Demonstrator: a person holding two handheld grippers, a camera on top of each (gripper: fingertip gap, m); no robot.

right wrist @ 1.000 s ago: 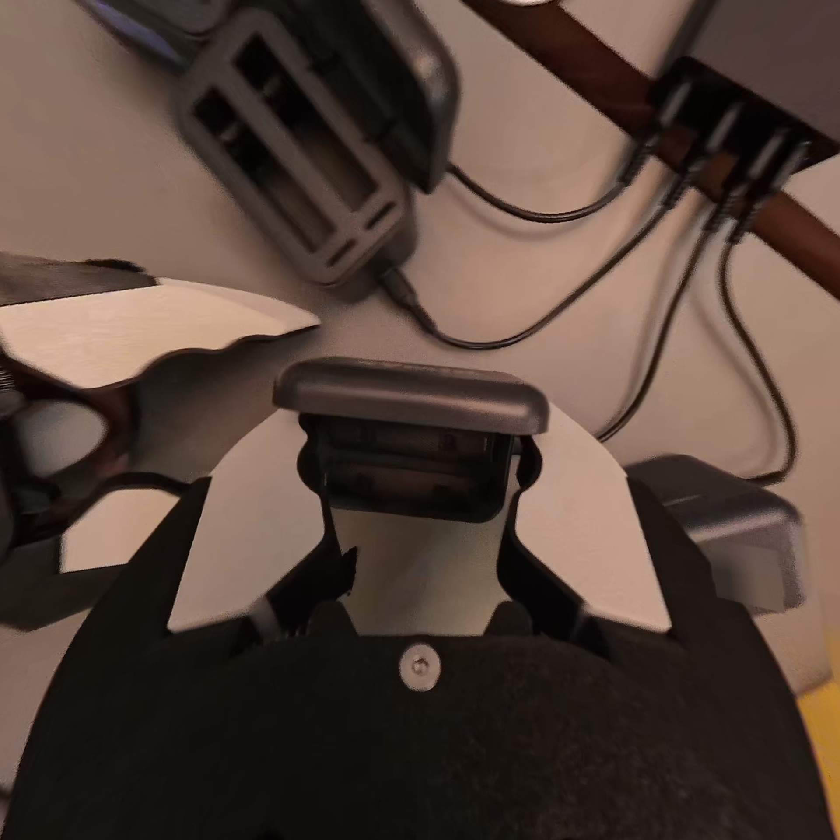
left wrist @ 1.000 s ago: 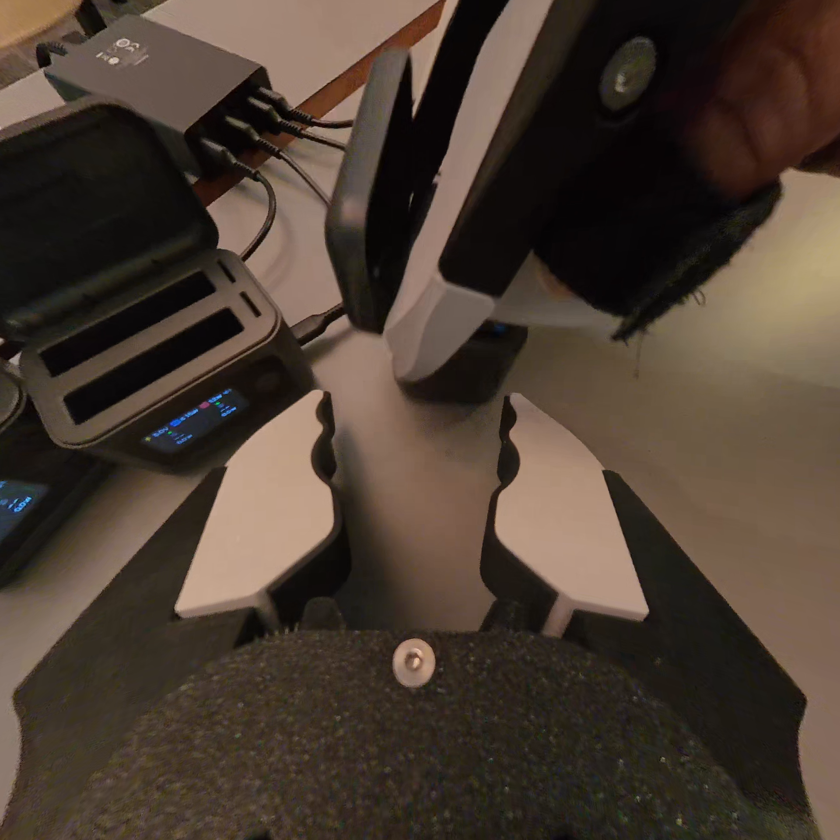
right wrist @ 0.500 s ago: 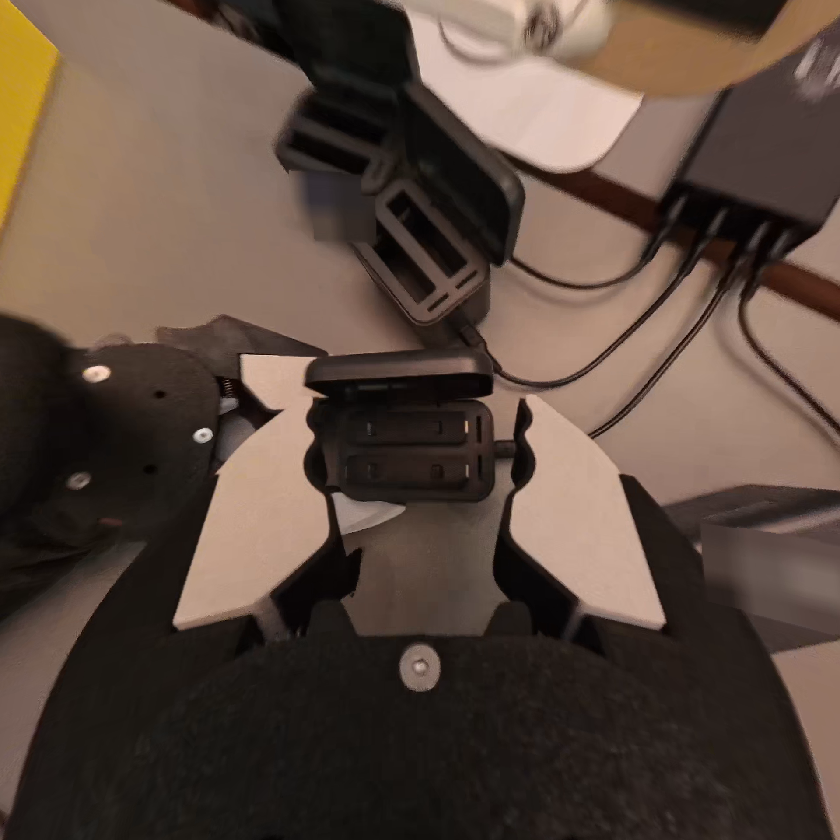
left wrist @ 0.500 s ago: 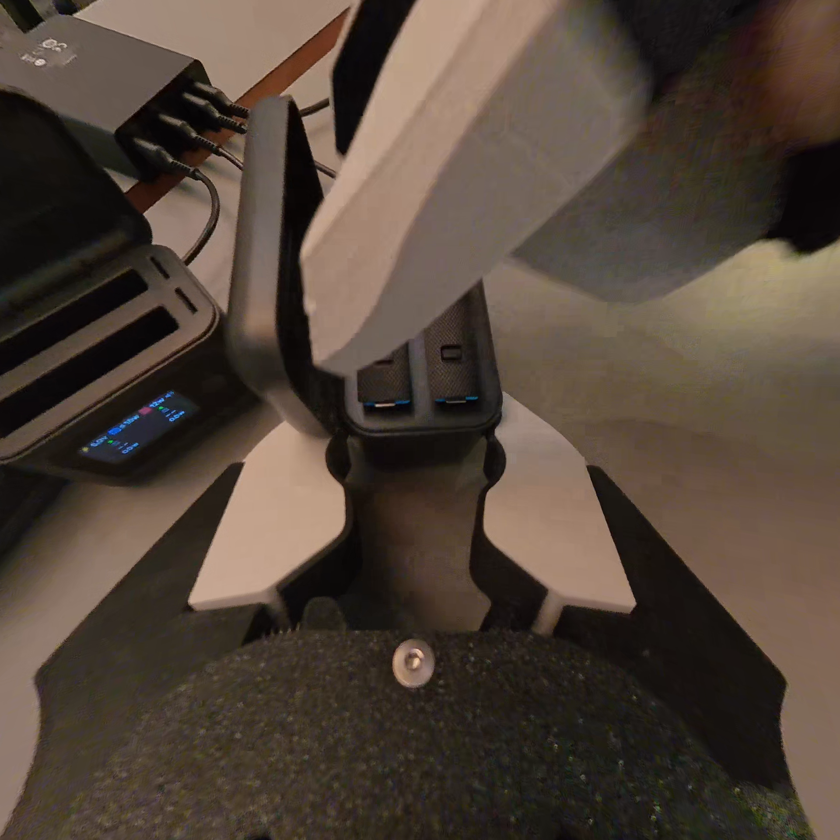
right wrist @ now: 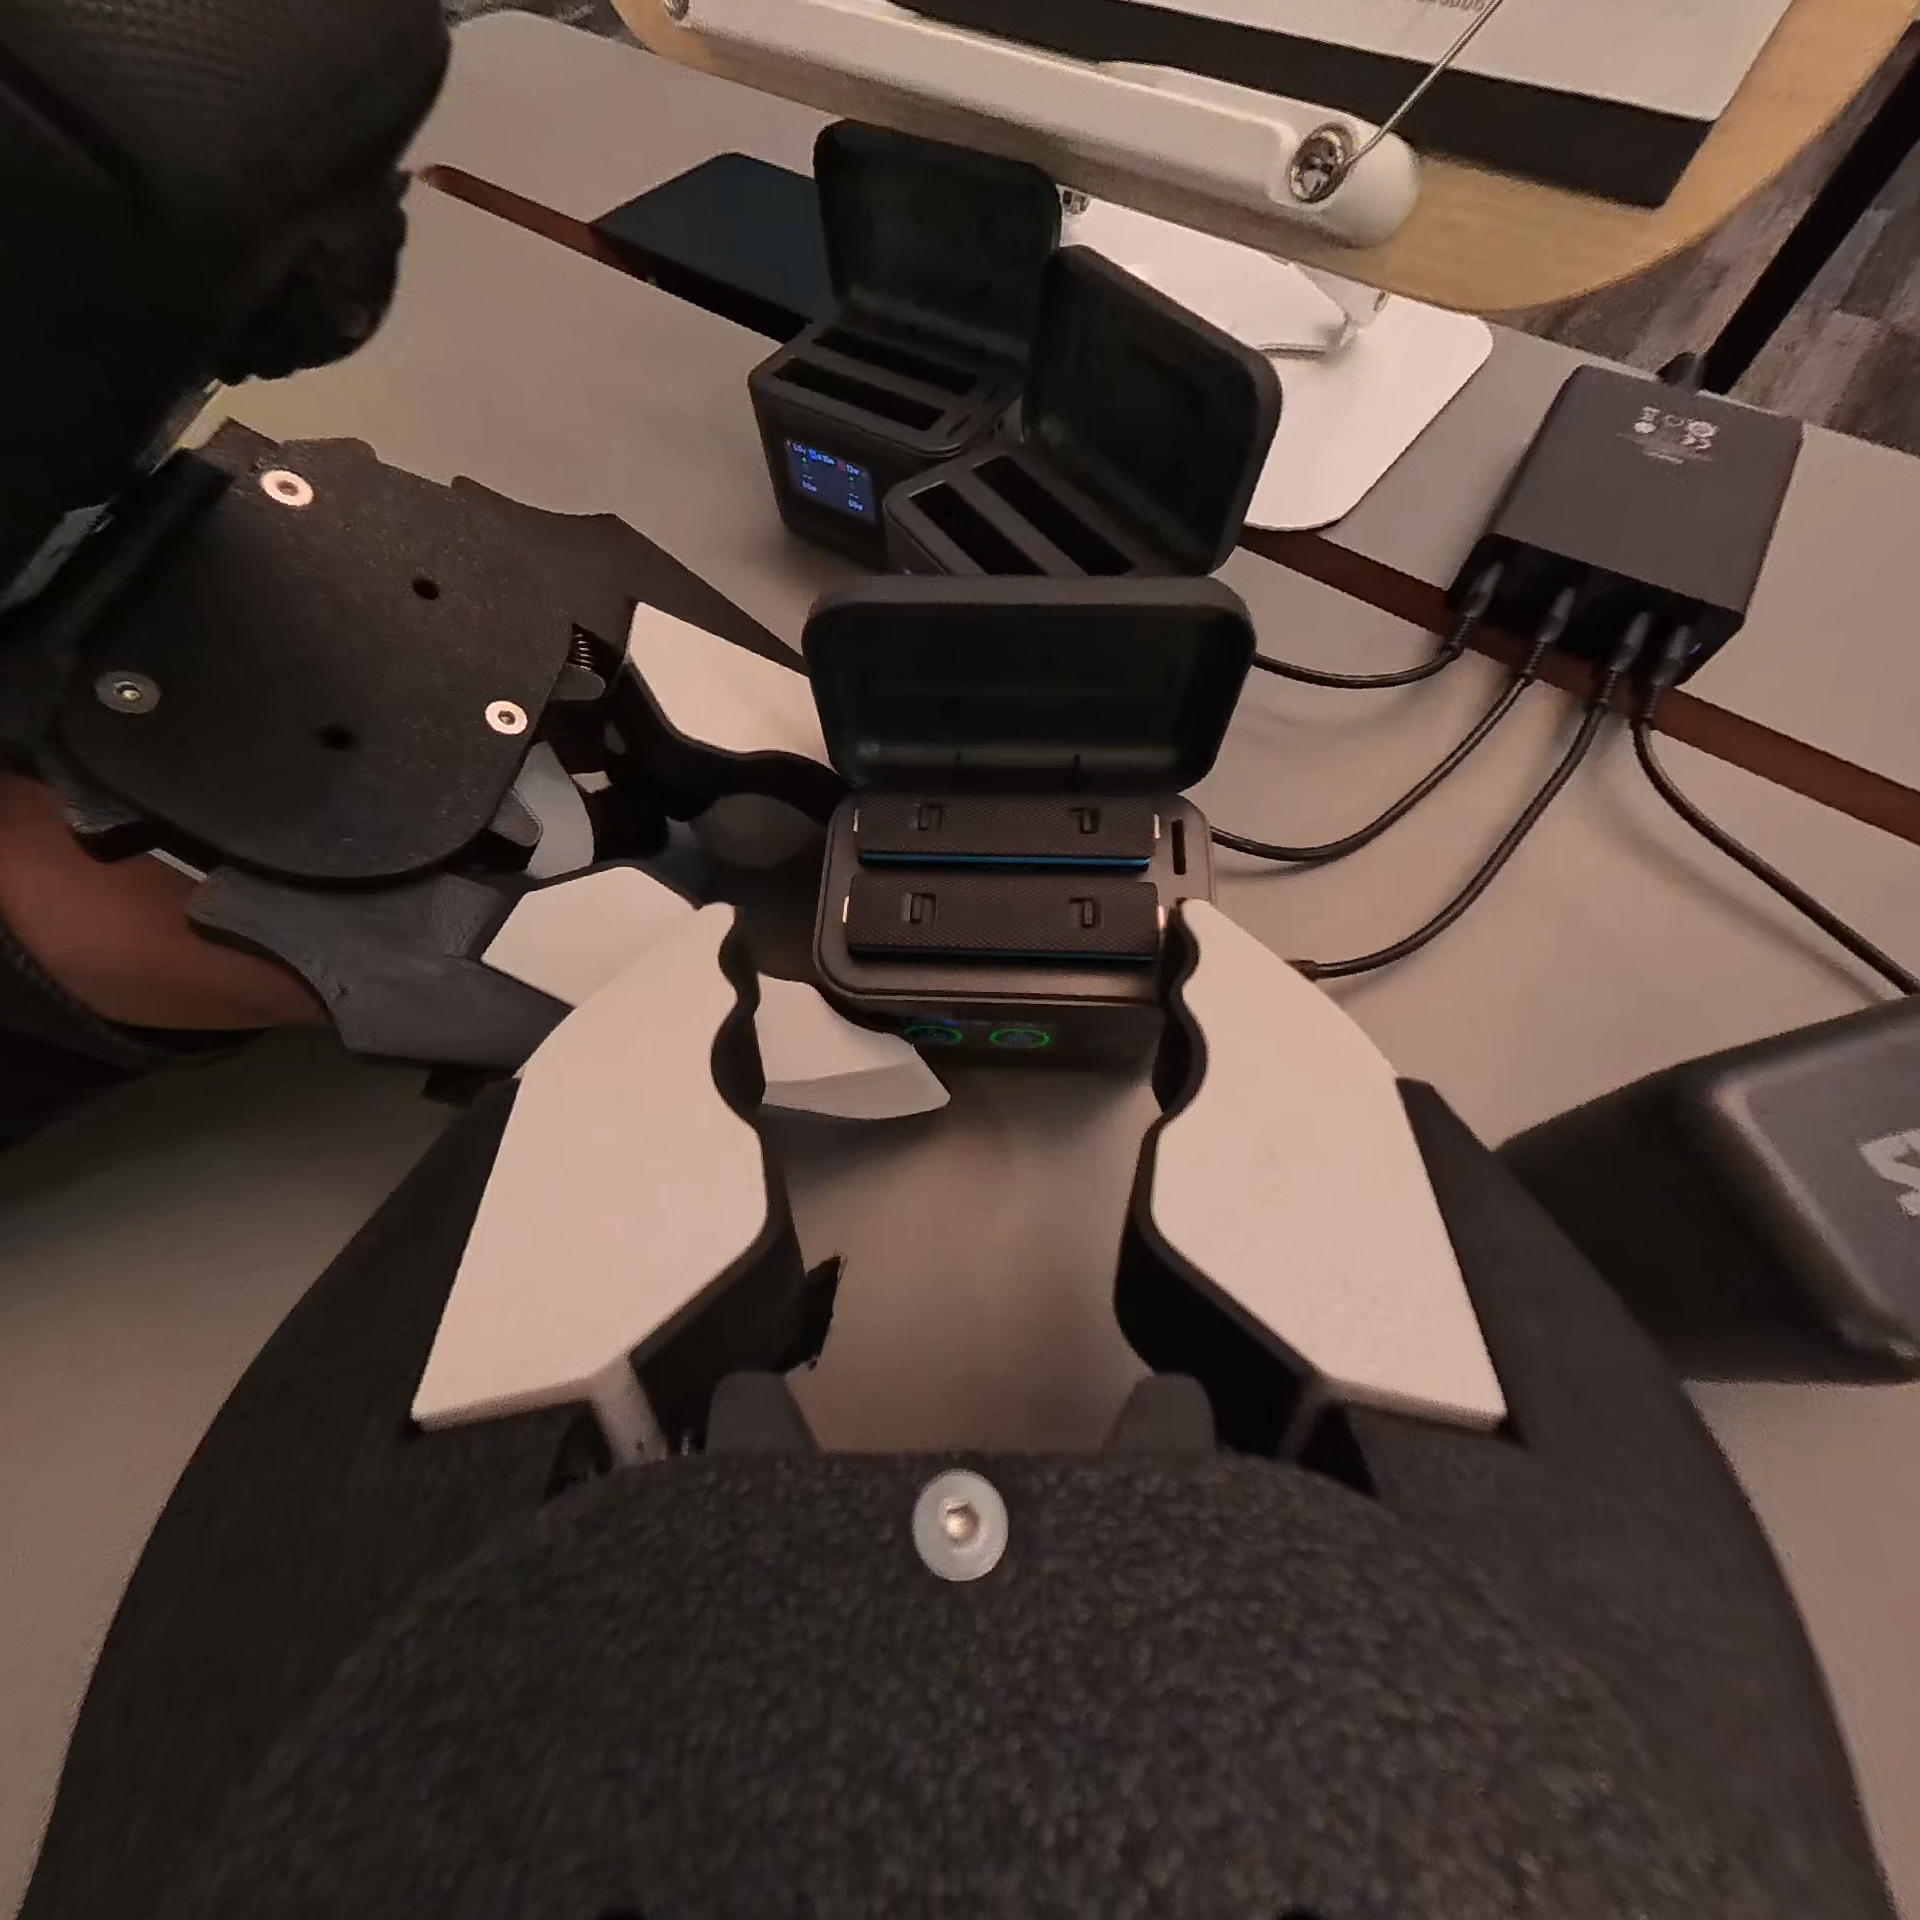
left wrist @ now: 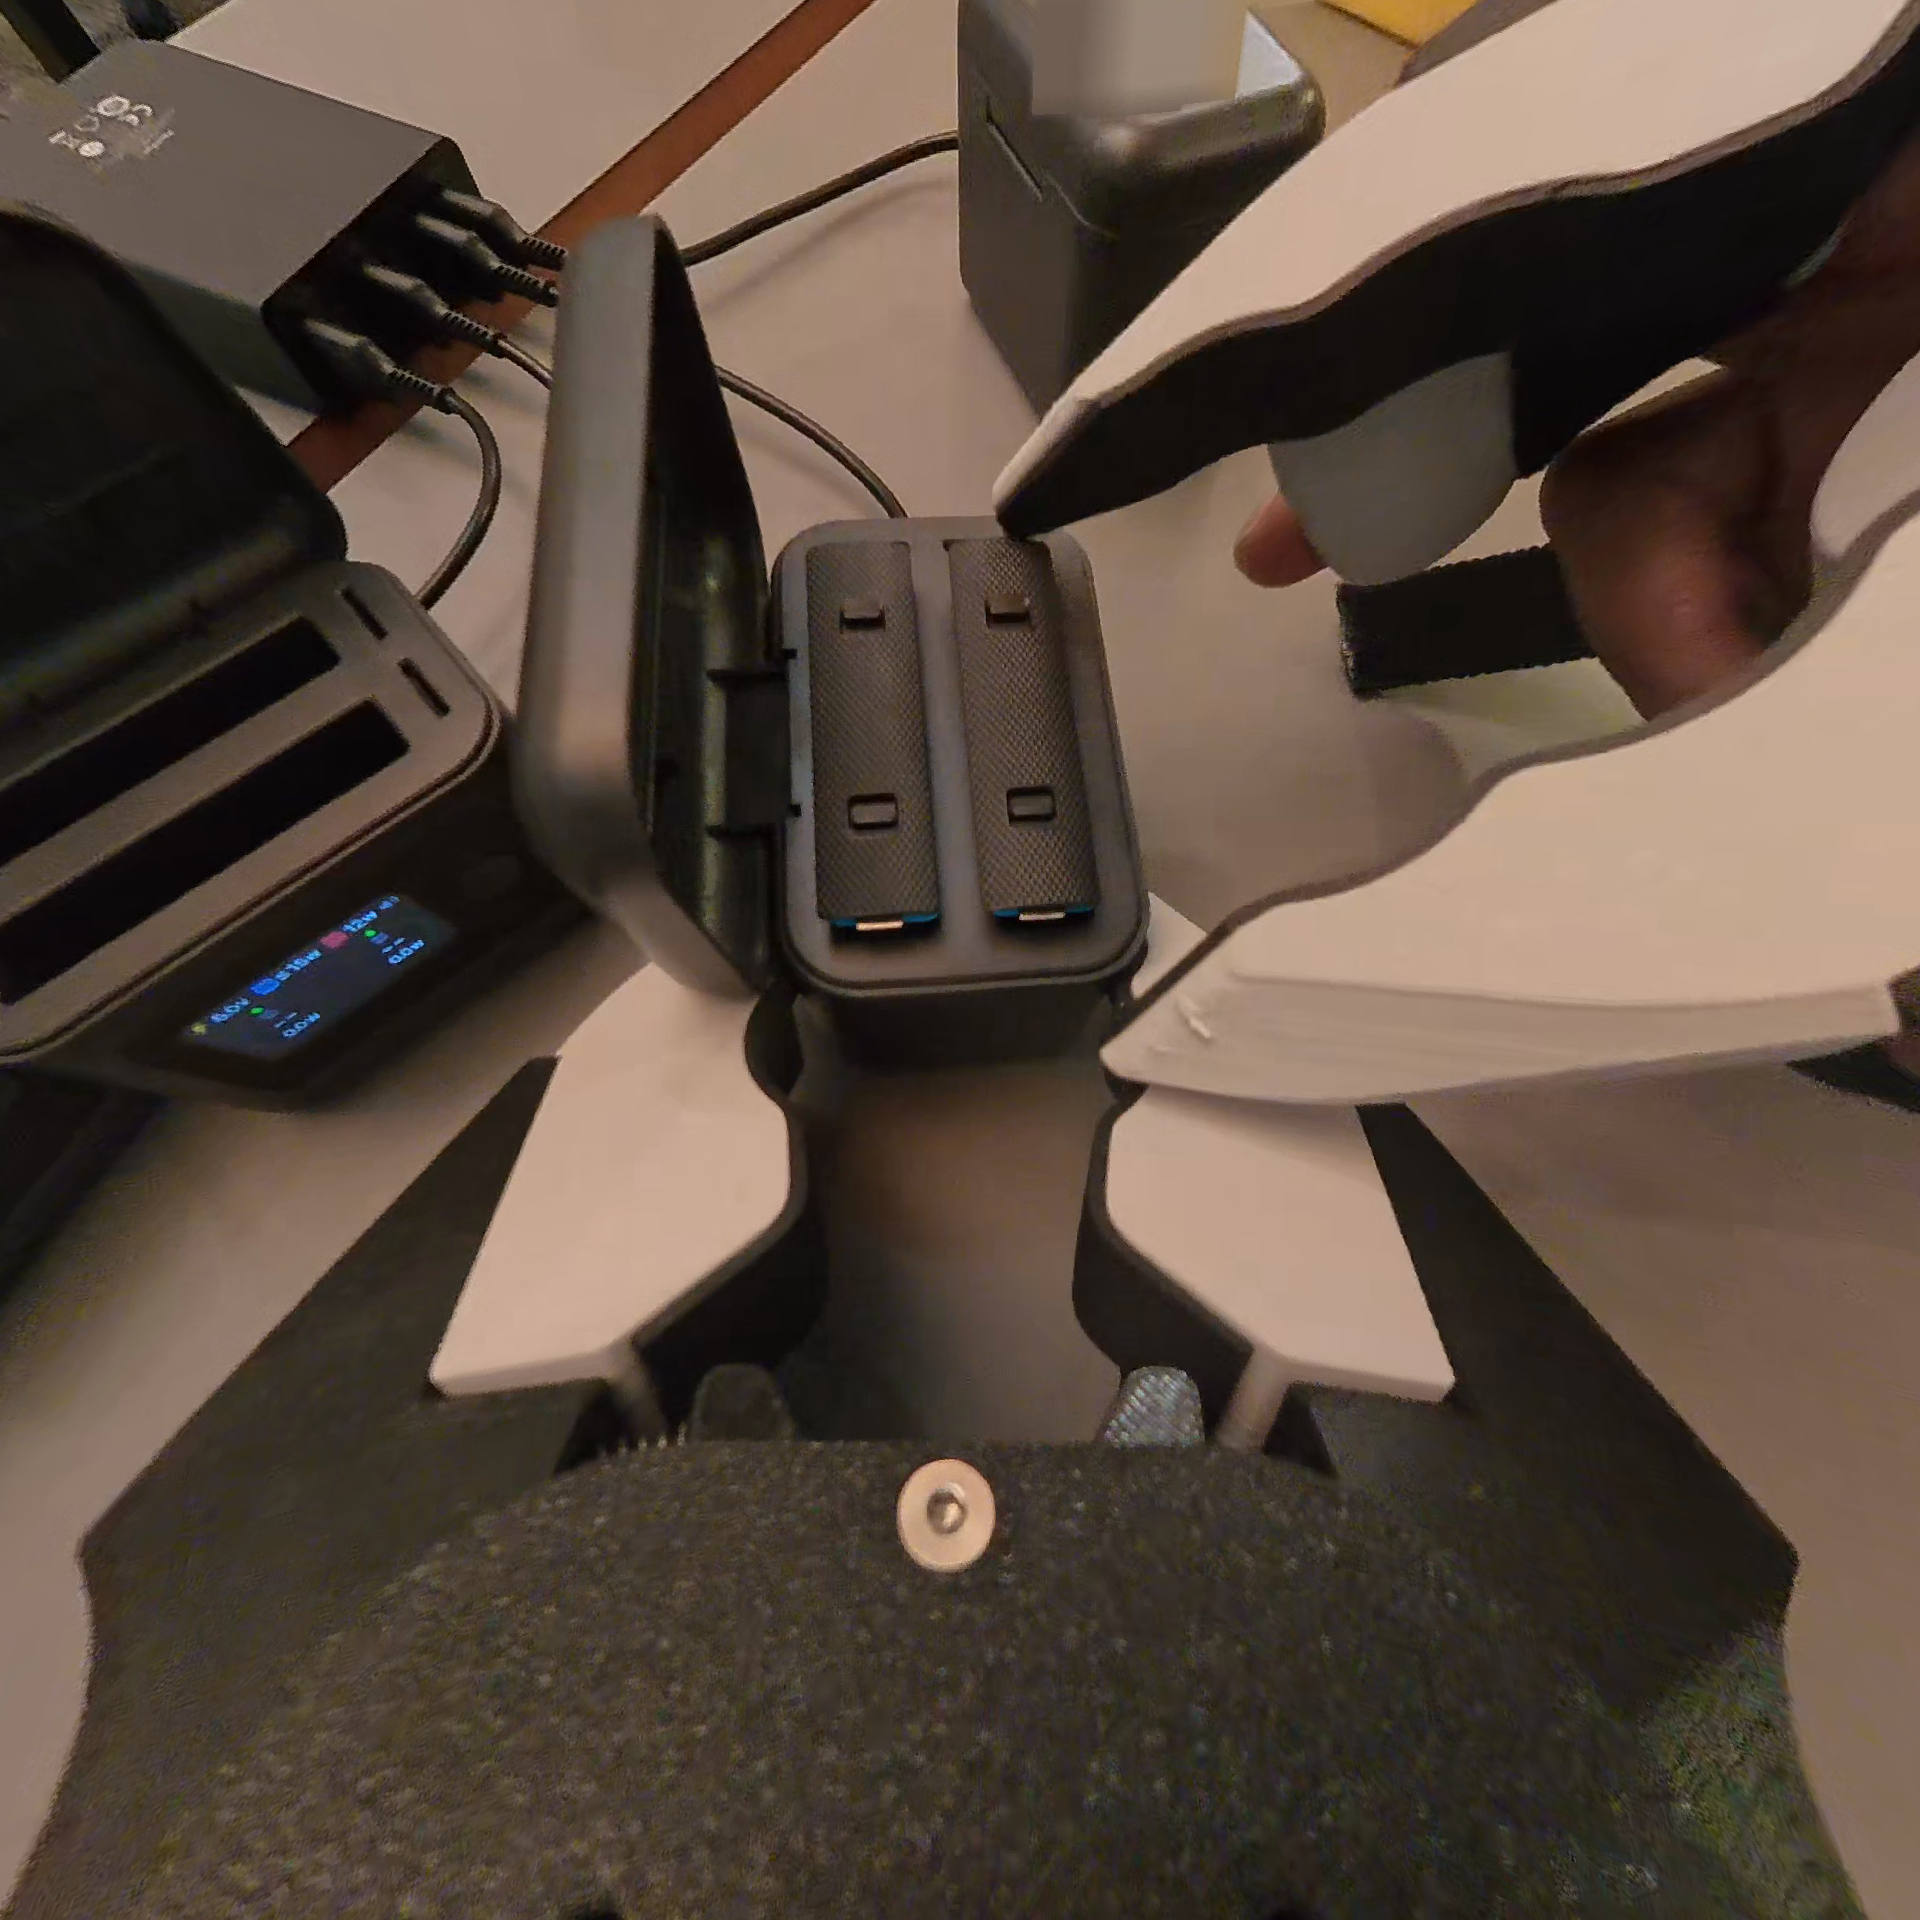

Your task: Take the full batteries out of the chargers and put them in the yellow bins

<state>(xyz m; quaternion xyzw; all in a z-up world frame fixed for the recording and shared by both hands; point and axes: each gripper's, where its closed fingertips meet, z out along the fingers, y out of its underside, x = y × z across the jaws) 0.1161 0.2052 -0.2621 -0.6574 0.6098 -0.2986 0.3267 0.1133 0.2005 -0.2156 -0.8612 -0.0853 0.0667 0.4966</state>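
Table [right wrist: 1558, 1039]: three chargers were seen on it, all wired to a black hub [right wrist: 1652, 520].
Empty chargers [right wrist: 997, 457]: two lidded units stood behind the near one, lids up, slots bare; this part of the task was judged done.
Loaded charger [right wrist: 997, 1013]: it stood in the middle, lid raised, two green rings lit on its front, so its cells were judged full.
Batteries [right wrist: 1003, 920]: two were seated side by side in the slots, blue edges showing; neither had been lifted.
Left gripper [left wrist: 945, 1023]: it was clamped on the charger body from one end, evidently to steady it.
Right gripper [right wrist: 956, 997]: it was spread wide, one fingertip at each end of the nearer battery; nothing was pinched yet.
Yellow bin [left wrist: 1382, 16]: only a yellow sliver was visible at the top edge of the left wrist view; its contents could not be told.
Remaining: both batteries were judged still to be extracted and carried to the bin.
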